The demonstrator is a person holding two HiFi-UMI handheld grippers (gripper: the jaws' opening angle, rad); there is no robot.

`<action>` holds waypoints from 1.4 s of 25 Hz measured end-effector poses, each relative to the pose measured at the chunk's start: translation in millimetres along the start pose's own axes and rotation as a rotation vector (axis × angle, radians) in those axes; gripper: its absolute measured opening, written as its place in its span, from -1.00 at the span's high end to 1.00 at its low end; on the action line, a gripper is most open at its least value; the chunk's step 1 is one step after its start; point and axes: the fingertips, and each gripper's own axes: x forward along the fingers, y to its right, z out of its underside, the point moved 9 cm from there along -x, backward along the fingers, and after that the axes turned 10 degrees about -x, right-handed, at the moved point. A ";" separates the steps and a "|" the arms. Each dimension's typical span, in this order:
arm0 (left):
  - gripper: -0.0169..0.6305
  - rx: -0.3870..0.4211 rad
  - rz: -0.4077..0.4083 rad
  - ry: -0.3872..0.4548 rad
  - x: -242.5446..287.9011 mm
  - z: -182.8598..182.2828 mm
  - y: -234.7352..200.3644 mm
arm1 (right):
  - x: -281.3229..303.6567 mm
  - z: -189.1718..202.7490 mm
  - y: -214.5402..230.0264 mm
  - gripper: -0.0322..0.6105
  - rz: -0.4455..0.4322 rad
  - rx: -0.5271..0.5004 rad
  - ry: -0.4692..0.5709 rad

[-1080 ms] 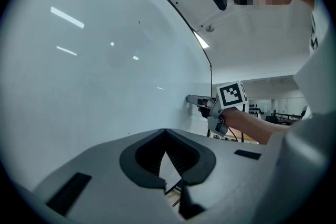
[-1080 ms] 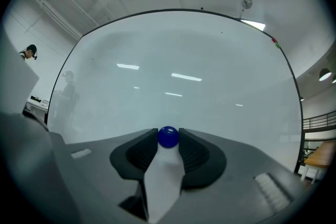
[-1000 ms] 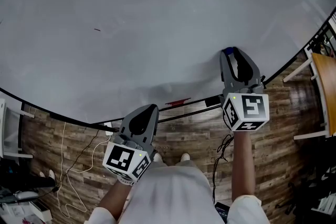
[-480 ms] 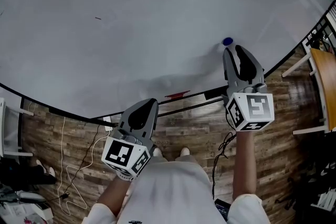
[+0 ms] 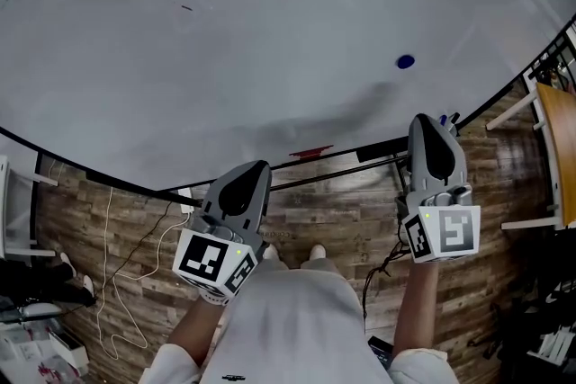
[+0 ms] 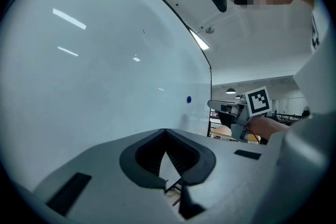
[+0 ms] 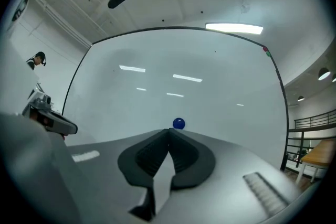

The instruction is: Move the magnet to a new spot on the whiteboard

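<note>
Wooden planks cover the floor (image 5: 135, 211) under a wide whiteboard (image 5: 225, 31), which fills most of what I see. The small blue magnet (image 5: 406, 62) sits alone on the right part of the board. The right tool (image 5: 426, 121) is a little below the magnet and not touching it; its jaws have just been closing and now meet with nothing between them. The left tool (image 5: 258, 166) is lower and further left, near the bottom edge of the board, also closed and empty.
</note>
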 end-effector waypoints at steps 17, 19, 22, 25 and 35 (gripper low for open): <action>0.93 -0.005 0.007 -0.012 -16.6 18.5 -9.5 | -86.7 53.5 -56.7 0.89 -0.021 0.086 -0.106; 0.93 0.005 0.006 -0.014 -19.6 23.8 -10.0 | -88.4 57.4 -62.3 0.89 -0.022 0.101 -0.114; 0.93 0.016 0.002 -0.031 -23.1 32.4 -11.0 | -87.4 60.5 -69.8 0.89 -0.030 0.099 -0.128; 0.93 0.014 -0.002 -0.032 -25.3 34.7 -12.5 | -84.9 59.5 -73.0 0.89 -0.037 0.092 -0.123; 0.93 0.011 0.003 -0.013 -26.4 28.5 -8.9 | -72.3 44.1 -85.9 0.89 -0.059 0.074 -0.083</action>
